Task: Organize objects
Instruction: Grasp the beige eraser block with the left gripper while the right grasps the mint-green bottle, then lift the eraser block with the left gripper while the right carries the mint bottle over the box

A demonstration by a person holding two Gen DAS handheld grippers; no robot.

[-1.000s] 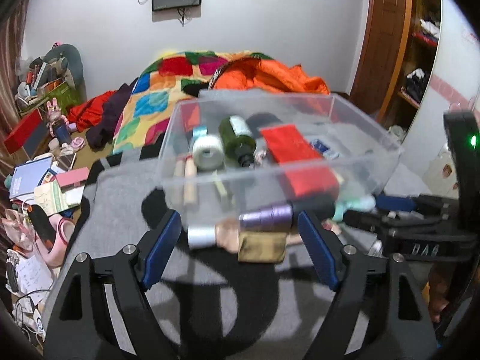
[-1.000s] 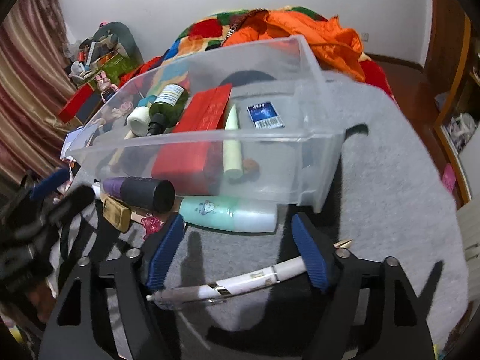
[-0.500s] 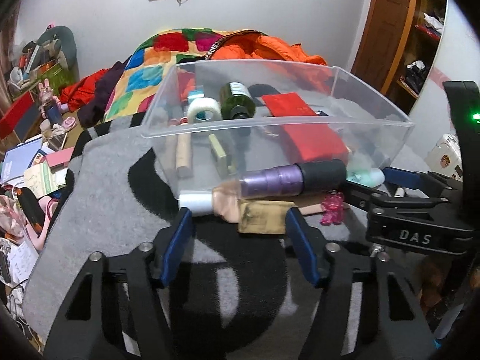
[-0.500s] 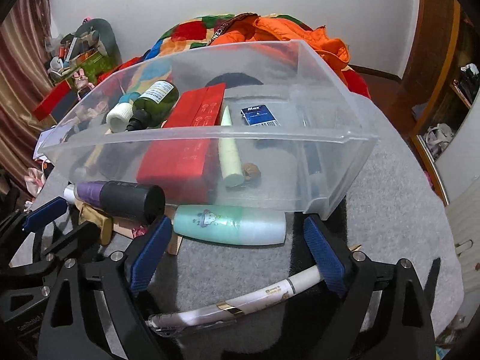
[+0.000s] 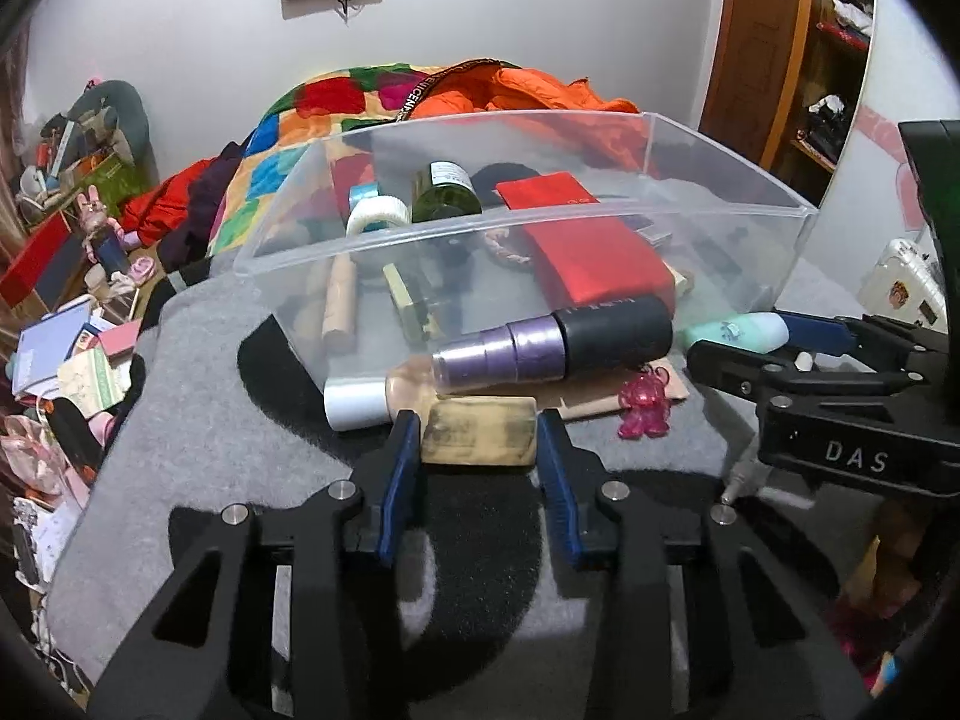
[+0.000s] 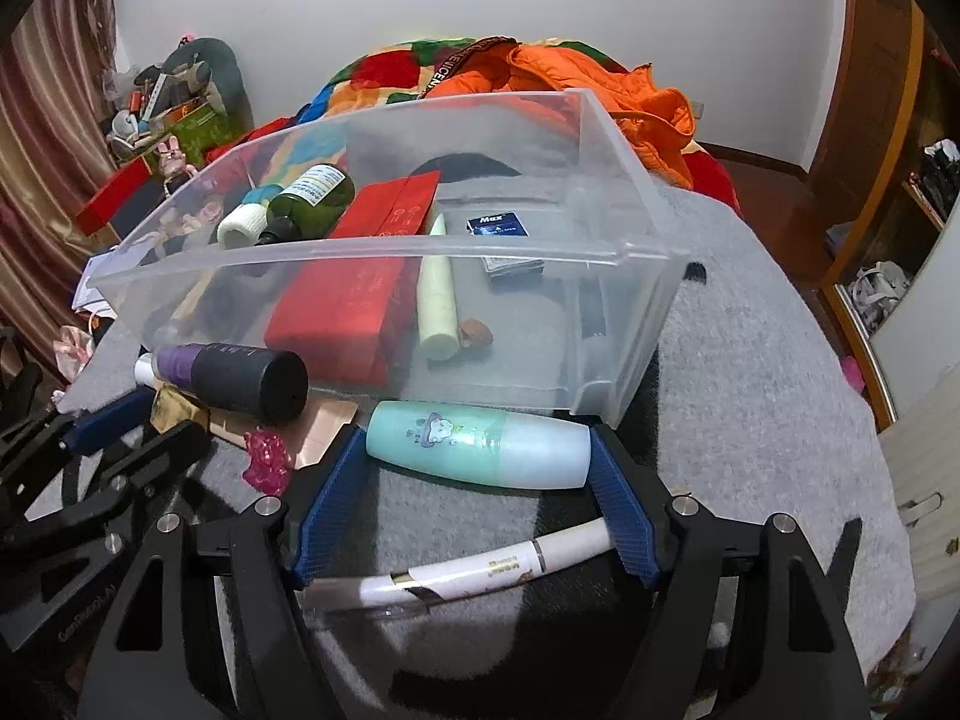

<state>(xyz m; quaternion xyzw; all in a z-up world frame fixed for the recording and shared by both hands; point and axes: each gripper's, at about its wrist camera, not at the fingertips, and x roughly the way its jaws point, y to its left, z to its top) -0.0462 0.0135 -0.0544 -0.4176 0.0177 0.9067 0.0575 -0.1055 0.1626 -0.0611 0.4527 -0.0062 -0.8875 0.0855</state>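
Left gripper (image 5: 478,429) is bracketing the tan block (image 5: 478,430) at the near edge of the grey blanket (image 5: 198,420), just in front of the clear bin (image 5: 540,228). Its jaws have just been closing, and the blue pads are now sitting against both ends of the block: clamped, by the look of it.

Right gripper (image 6: 478,461) is straddling the mint bottle (image 6: 478,441), which is lying lengthwise between the fingers, close against the bin's front wall. Jaws have been closing here too; the pads are meeting the bottle's two ends, so I am judging it clamped.

Risks: the bottle is being held end to end on rounded ends, so it may be squirting out or rolling on lift. The purple-and-black bottle (image 5: 552,345) is resting above and just behind the block, perhaps on its far edge; lifting the block may be sending it rolling. The white pen (image 6: 462,570) is lying under the right fingers and could be getting dragged.

Against the earlier views: both sets of fingers were standing wide and clear of these items, and both items now look nearer, between the pads.
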